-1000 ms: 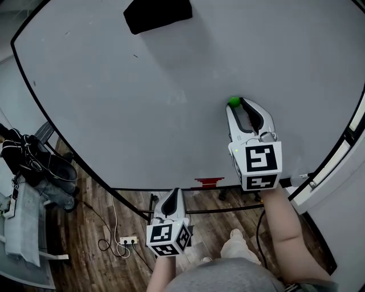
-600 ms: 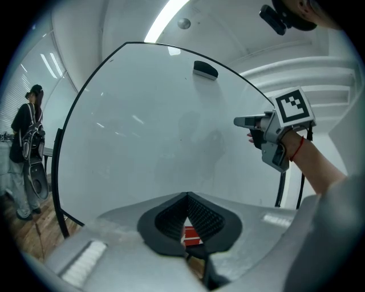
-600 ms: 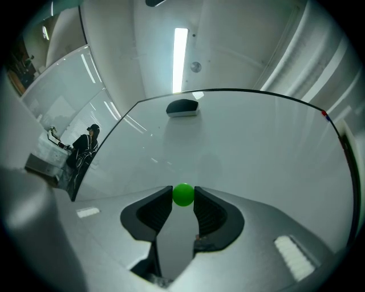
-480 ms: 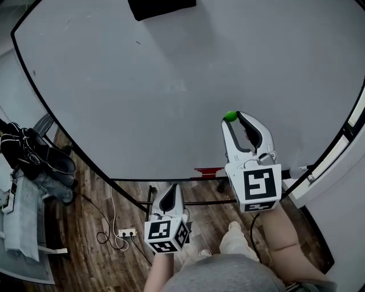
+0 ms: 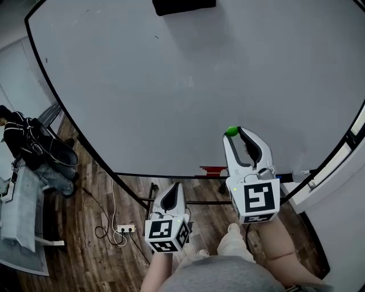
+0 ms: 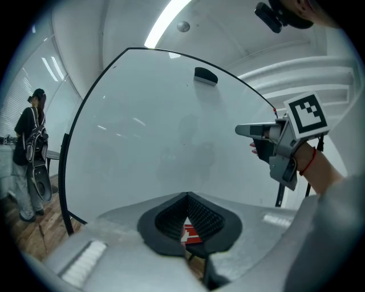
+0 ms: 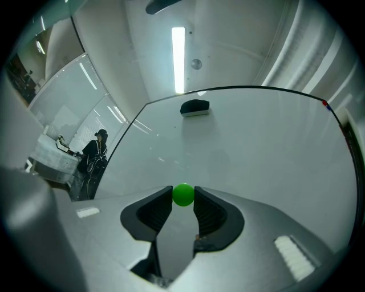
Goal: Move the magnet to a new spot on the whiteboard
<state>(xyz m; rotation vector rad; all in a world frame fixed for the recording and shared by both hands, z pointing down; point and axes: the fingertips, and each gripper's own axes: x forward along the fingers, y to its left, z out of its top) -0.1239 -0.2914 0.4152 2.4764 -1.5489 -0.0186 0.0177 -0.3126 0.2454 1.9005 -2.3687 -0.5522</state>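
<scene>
Magnet (image 7: 183, 194): small green ball, clamped at the very tips of the jaws of the right gripper (image 5: 236, 133), one pad pressing on each side. Held in front of the lower right part of the whiteboard (image 5: 171, 85); contact with the board surface not discernible. Gripper aimed at the board, roughly level.

Jaws of the left gripper (image 5: 173, 187) together at the tips, nothing between them. Positioned lower and further left than the right one, just under the board's bottom edge in the head view, above the wooden floor (image 5: 97, 211).

Red object (image 5: 211, 169) at the board's bottom edge, between the two grippers in the head view; also visible through the gap behind the closed tips in the left gripper view.

Black block (image 5: 183, 5) on the upper part of the board, well apart from the magnet.

Power strip (image 5: 128, 229) with cables on the floor, left of the left gripper.

Person (image 6: 31, 142) in dark clothes beyond the board's left edge.
</scene>
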